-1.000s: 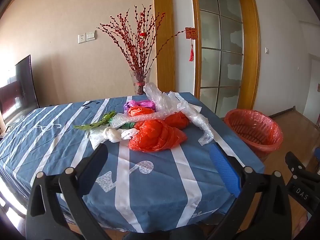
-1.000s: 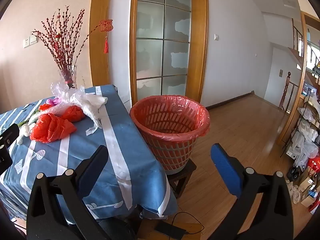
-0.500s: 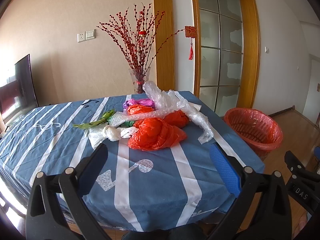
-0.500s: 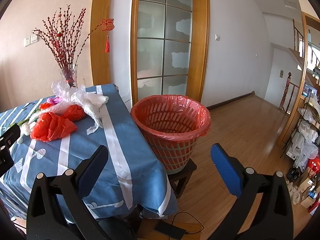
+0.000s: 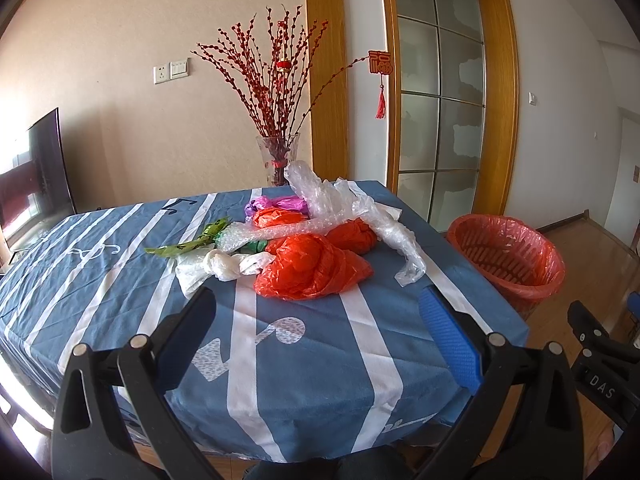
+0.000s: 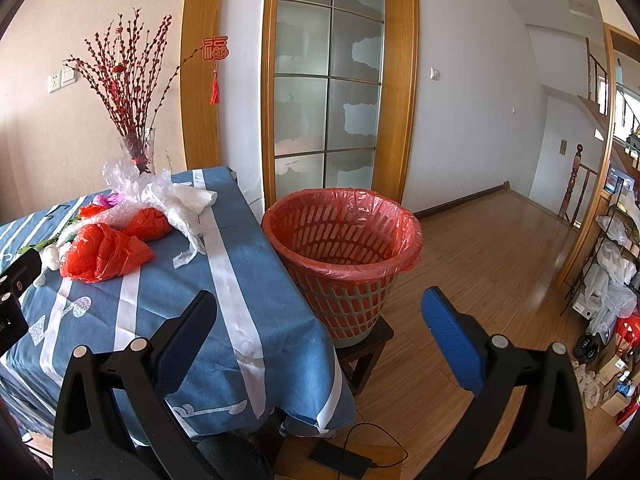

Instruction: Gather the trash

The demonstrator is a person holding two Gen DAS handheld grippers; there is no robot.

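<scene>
Left gripper (image 5: 316,320) hangs over the near edge of the table under a blue cloth with white stripes (image 5: 120,280), fingers spread wide, nothing between them. Right gripper (image 6: 320,316) likewise spread and empty, off the table's right edge, facing the red slotted plastic basket lined with a red bag (image 6: 344,256), which sits on a small dark wooden stool (image 6: 368,344) just beside that edge. Trash lies in one heap toward the far right part of the cloth: large crumpled red plastic bag (image 5: 312,268) nearest, smaller knotted red bag (image 5: 354,236) behind it, clear bubble wrap and film (image 5: 344,208) draped across toward the right edge, white knotted bag (image 5: 216,266) and green wrapper (image 5: 188,242) on the left, purple bag (image 5: 276,204) at the back. Glass vase of red-budded branches (image 5: 278,156) at the far edge.
</scene>
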